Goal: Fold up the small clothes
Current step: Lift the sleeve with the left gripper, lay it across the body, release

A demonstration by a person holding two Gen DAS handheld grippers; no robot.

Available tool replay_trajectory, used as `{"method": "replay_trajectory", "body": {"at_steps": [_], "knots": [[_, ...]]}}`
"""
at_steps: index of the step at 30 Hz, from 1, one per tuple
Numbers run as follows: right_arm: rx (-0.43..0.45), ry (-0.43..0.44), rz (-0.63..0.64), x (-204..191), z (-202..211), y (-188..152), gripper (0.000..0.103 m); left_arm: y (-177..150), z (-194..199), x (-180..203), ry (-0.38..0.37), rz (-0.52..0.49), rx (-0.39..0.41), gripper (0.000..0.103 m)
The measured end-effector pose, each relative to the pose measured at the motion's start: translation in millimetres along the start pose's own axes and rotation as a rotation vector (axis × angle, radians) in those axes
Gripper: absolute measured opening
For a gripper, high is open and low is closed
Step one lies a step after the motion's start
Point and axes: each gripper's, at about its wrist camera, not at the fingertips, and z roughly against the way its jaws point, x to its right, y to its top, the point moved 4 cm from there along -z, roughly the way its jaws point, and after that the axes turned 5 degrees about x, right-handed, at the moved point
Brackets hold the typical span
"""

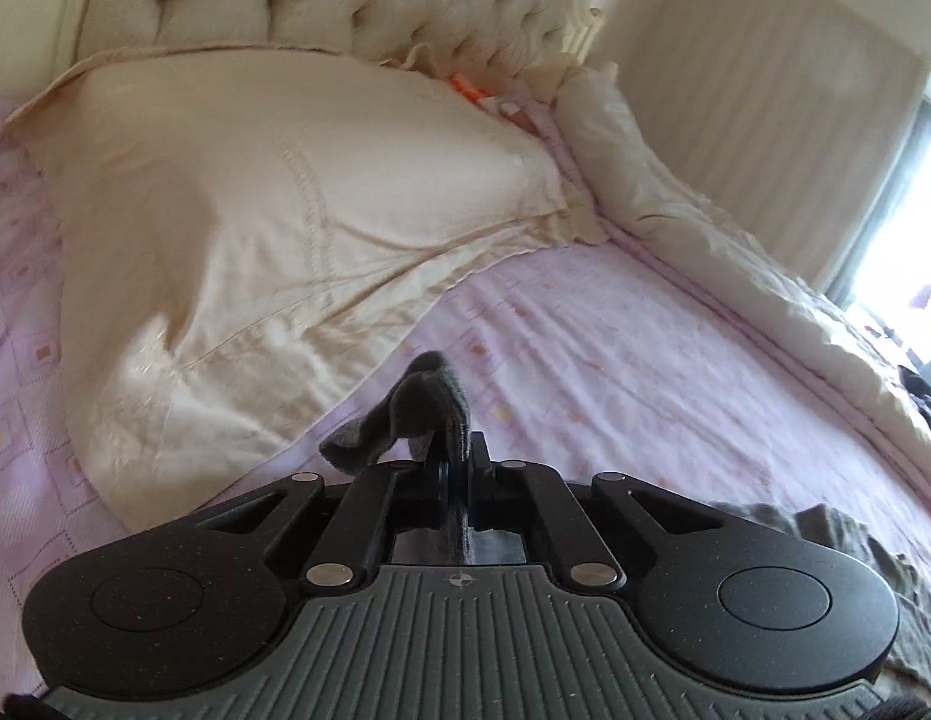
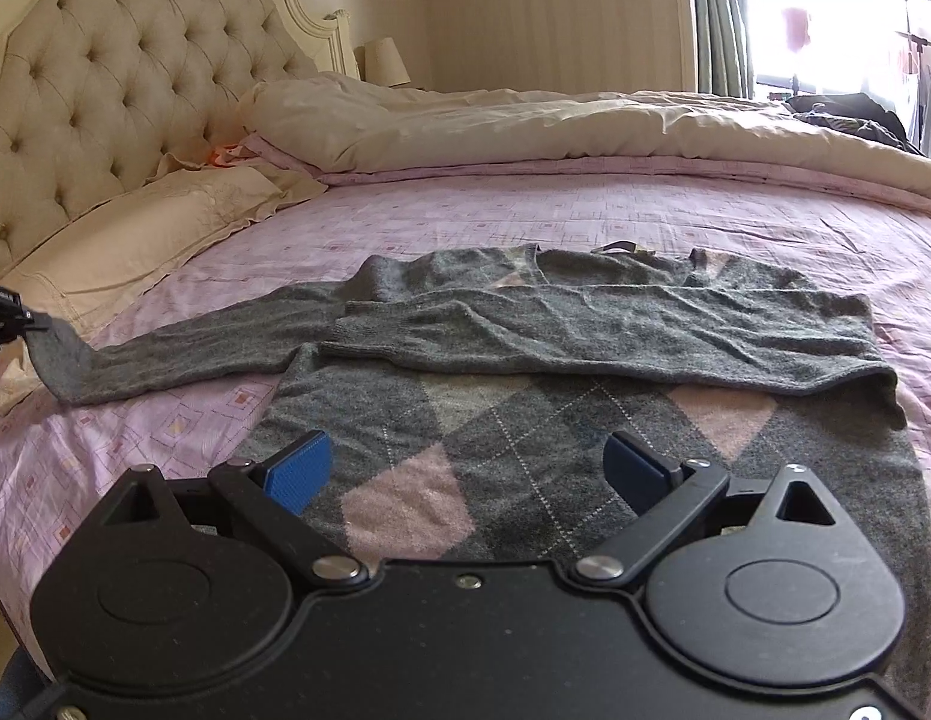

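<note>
Left wrist view: the left gripper [image 1: 459, 474] is clamped on the cuff of the sweater's long sleeve [image 1: 405, 414], grey knit bunched between its jaws and lifted clear of the bed sheet [image 1: 615, 372].
Right wrist view: the right gripper [image 2: 468, 471] hovers with its blue pads [image 2: 300, 468] wide apart over the sweater's lower front, holding nothing.
Sweater: the grey argyle sweater [image 2: 525, 450] lies flat near the middle of the bed, neck towards the duvet side, hem towards the near edge.
Folded sleeve: one sleeve [image 2: 585, 330] already lies across the chest, cuff pointing to the pillow side.
Free sleeve: the other sleeve [image 2: 183, 354] stretches out over the sheet towards the pillow [image 2: 135, 228]; its end rises to the left gripper at the frame's left border.
Why held so: pinching the cuff probably lets the whole sleeve be swung over the body in one sweep, while the right gripper waits ready to pin the body.
Edges: pillow just beyond the cuff; rolled duvet [image 2: 585, 126] along the far edge; headboard [image 2: 105, 90] behind.
Open room: bare sheet surrounds the sweater on the pillow side and the far side, enough for the sleeve to travel.
</note>
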Motion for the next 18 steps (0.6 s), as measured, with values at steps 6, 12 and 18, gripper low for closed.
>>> {"method": "replay_trajectory", "body": {"at_steps": [6,12,18], "knots": [[0.014,-0.008,-0.057,27.5,18.0,-7.7,0.098,28.4,32.8,116.3,-0.187,-0.158,0.081,0.004],[0.024,-0.023,-0.112,58.1,37.2,-13.7,0.098,30.5,53.7,248.5,-0.395,-0.238,0.098,0.005],[0.045,-0.049,-0.137,86.0,51.5,-12.9,0.098,-27.2,46.5,356.0,-0.547,-0.276,0.021,0.005]]}}
